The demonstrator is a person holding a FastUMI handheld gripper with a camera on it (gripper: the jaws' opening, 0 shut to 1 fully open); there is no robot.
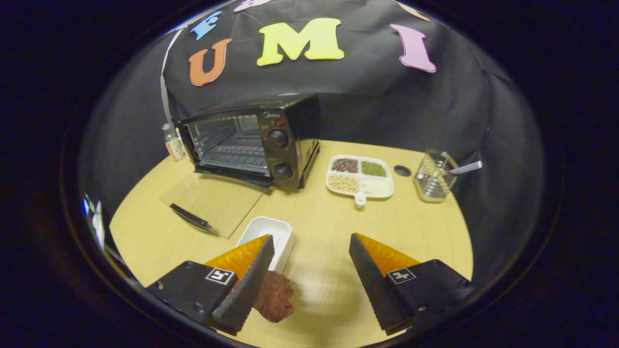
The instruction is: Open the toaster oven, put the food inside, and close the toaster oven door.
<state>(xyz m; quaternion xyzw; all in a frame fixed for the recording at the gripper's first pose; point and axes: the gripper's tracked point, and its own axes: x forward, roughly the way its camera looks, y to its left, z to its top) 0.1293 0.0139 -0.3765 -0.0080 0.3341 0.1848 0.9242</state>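
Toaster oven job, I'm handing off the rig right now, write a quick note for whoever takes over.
Gripper: open, holding nothing, above the table.
Food: lies on the table right beside the left finger, between the fingers; not gripped.
White dish: just ahead of the left finger.
Toaster oven: beyond the fingers, its door folded down flat on the table.
Done: door opened.
Left: grip the food, put it in the oven, close the door.

Wooden table (314,232) bears toaster oven (261,142), divided tray (360,179), white dish (268,234), glass holder (434,176), meat (275,297)
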